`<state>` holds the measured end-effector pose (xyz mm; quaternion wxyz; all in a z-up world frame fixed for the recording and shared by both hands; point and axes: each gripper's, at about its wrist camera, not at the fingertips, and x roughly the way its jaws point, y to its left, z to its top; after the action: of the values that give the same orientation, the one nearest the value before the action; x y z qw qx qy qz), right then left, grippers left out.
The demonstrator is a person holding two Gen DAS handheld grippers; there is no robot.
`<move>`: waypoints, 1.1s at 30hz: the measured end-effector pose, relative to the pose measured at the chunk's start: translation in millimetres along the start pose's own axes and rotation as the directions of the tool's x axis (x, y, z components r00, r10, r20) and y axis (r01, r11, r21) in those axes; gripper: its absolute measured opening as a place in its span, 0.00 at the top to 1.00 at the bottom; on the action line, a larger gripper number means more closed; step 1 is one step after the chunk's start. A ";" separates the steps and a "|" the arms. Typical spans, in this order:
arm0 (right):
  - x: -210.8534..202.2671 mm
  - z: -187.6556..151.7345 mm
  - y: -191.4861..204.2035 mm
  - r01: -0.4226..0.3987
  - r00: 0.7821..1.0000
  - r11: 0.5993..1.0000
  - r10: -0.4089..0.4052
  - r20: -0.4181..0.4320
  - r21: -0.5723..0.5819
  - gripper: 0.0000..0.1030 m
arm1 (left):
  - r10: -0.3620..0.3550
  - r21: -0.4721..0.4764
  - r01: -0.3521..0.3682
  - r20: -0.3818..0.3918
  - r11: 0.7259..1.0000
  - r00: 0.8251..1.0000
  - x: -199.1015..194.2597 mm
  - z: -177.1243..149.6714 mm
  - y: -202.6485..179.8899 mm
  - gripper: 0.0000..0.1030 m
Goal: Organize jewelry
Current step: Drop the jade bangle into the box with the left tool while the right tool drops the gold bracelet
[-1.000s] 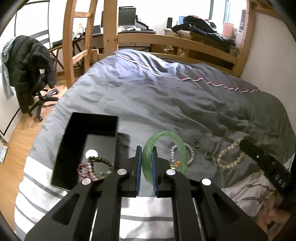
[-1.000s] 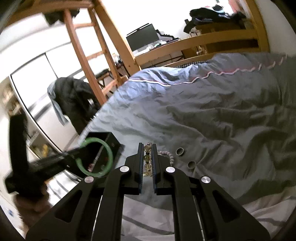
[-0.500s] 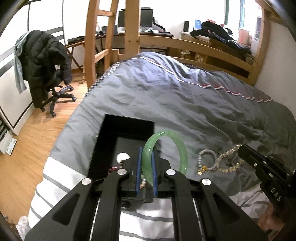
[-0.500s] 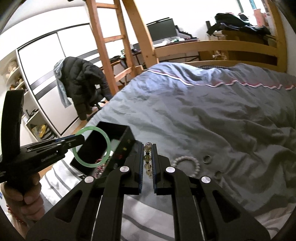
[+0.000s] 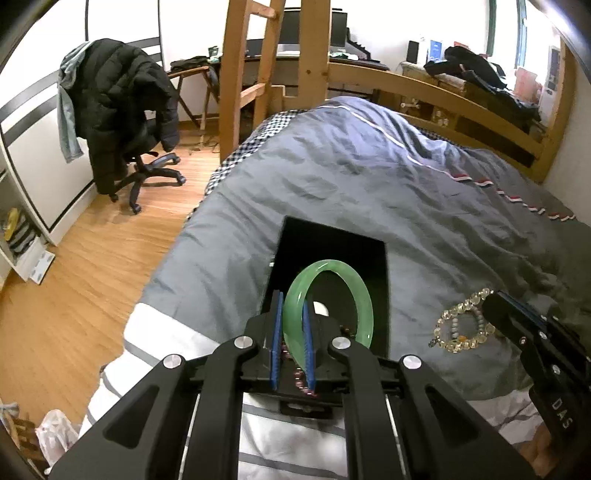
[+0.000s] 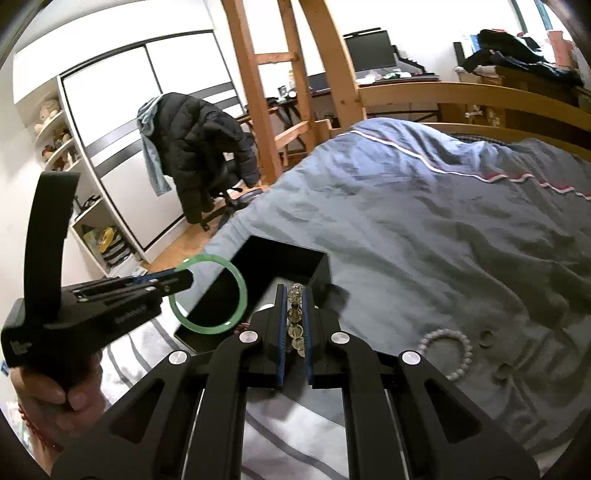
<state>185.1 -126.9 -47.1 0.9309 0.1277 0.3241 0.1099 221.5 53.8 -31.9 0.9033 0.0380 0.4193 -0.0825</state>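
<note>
Daylight floods in from windows (image 5: pixel 522 33) far beyond the jaws, blowing the white walls (image 6: pixel 184 70) out. The grey duvet (image 5: pixel 369 177) ahead is evenly lit, softly shadowed. Fisheye bending curves edges; corners vignette black.

The black box (image 6: pixel 295 254) sits open on the grey duvet (image 6: pixel 424 221). Above its near left edge the left gripper (image 6: pixel 184 277) pinches a green bangle (image 6: pixel 208 294); over its near end the right gripper (image 6: pixel 294 332) clamps a clear-bead bracelet (image 6: pixel 295 317), and right of it lies a white bead bracelet (image 6: pixel 448 352)
</note>
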 end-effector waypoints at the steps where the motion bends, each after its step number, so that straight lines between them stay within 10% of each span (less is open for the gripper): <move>1: 2.2 1.2 2.1 -0.004 1.000 1.000 0.004 -0.001 -0.003 0.92 | 0.001 -0.004 -0.001 -0.003 1.000 1.000 1.1 0.0 2.4 0.90; 33: 57.1 -13.1 25.1 -0.077 0.991 0.997 0.078 -0.112 0.019 0.91 | 0.027 -0.088 -0.032 -0.067 0.996 0.997 19.7 -0.6 29.5 0.86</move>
<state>217.5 -84.6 -82.1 0.9052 0.1405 0.3716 0.1507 238.9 80.6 -47.3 0.8909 0.0067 0.4516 -0.0491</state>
